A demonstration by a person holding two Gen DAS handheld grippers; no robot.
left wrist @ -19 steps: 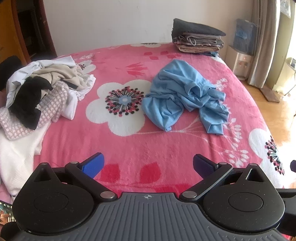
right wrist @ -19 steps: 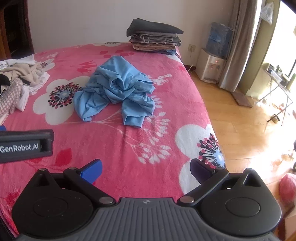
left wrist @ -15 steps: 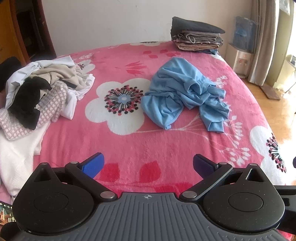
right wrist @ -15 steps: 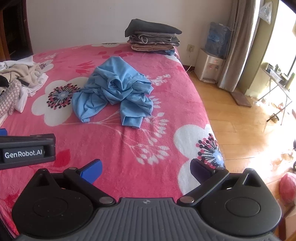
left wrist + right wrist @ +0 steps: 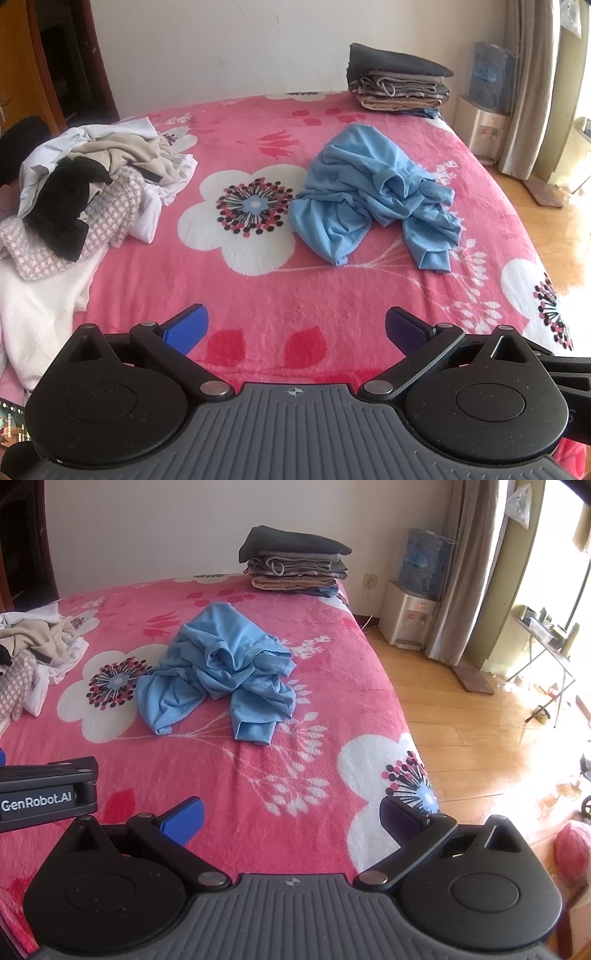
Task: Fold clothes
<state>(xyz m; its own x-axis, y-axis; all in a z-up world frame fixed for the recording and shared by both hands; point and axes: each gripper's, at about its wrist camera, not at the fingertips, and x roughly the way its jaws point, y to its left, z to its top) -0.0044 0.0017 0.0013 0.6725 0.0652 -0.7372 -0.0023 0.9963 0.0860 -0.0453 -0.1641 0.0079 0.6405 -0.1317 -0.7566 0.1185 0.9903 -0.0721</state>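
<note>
The bed's pink flowered blanket (image 5: pixel 332 295) looks like thick, fuzzy fleece, matt all over, while the crumpled blue garment (image 5: pixel 369 195) on it is thin, smooth cloth with a faint sheen. The wooden floor (image 5: pixel 461 716) is glossy, and the left tool (image 5: pixel 295 328) is matt black plastic with ribbed grey housing.

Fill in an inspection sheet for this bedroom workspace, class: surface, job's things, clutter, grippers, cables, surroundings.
Surface: bed covered by a pink flowered blanket.
Job's things: crumpled blue shirt lying mid-bed, unfolded; folded stack at the far corner; mixed laundry pile on the left edge.
Clutter: nothing seen on the bed besides clothes.
Grippers: left hand-held gripper open, empty, short of the shirt; right hand-held gripper open, empty.
Cables: a cord below the wall socket.
Surroundings: water dispenser, curtain, folding table, wooden floor.
</note>
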